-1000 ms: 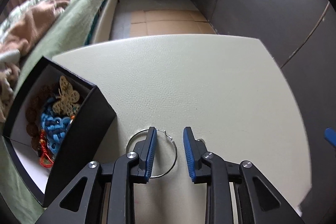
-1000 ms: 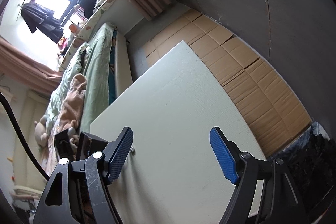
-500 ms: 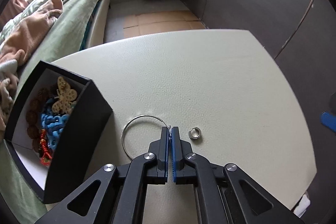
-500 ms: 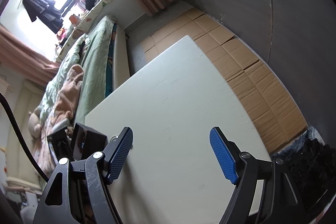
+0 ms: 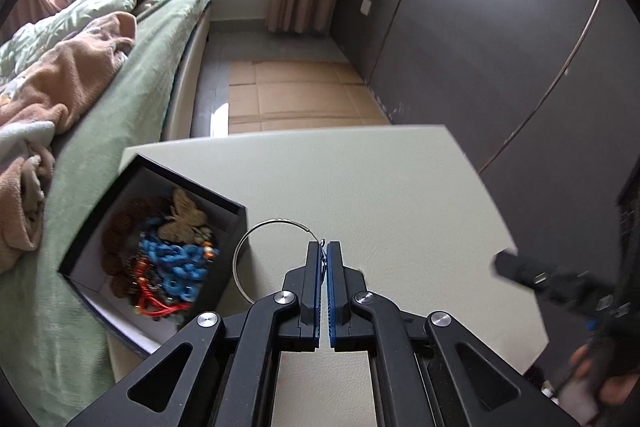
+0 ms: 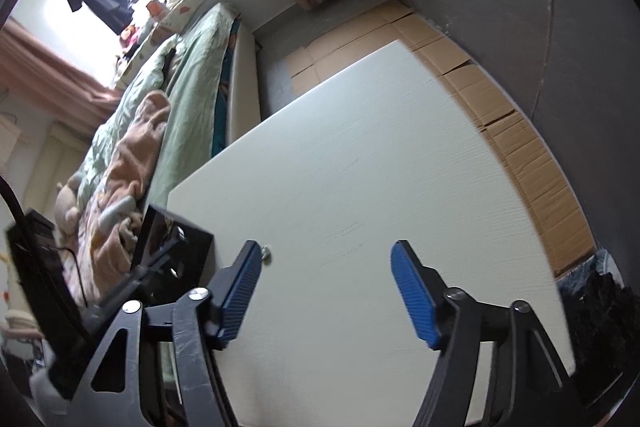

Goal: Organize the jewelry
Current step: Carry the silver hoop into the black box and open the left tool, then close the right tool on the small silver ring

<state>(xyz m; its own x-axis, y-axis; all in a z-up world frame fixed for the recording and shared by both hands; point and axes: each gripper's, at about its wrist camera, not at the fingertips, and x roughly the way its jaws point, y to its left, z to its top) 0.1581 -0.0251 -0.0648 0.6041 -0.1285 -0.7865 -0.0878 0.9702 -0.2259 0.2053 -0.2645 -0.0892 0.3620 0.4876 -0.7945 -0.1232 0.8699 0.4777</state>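
1. Left of everything sits the open black cardboard jewelry box [image 5: 224, 227], my landmark, near the pale table's [image 5: 380, 179] left edge. I count one tan butterfly piece, one blue chain tangle, one string of brown beads and one red cord item inside; more may be hidden.
2. Just right of the box, my left gripper [image 5: 324, 251] has its blue pads pressed together on the clasp end of the one thin silver wire hoop earring [image 5: 256, 239].
3. From that pinch the hoop hangs out leftward, toward the box, its far rim over the box's near wall. I judge the drop needs only a short carry left, and the left hand is clearly nearer.
4. Further right of the box, my right gripper [image 6: 324, 287] has its jaws spread and closing with nothing between them.
5. One small silver ring [image 6: 266, 254] lies on the table beside its left finger, between box and gripper.
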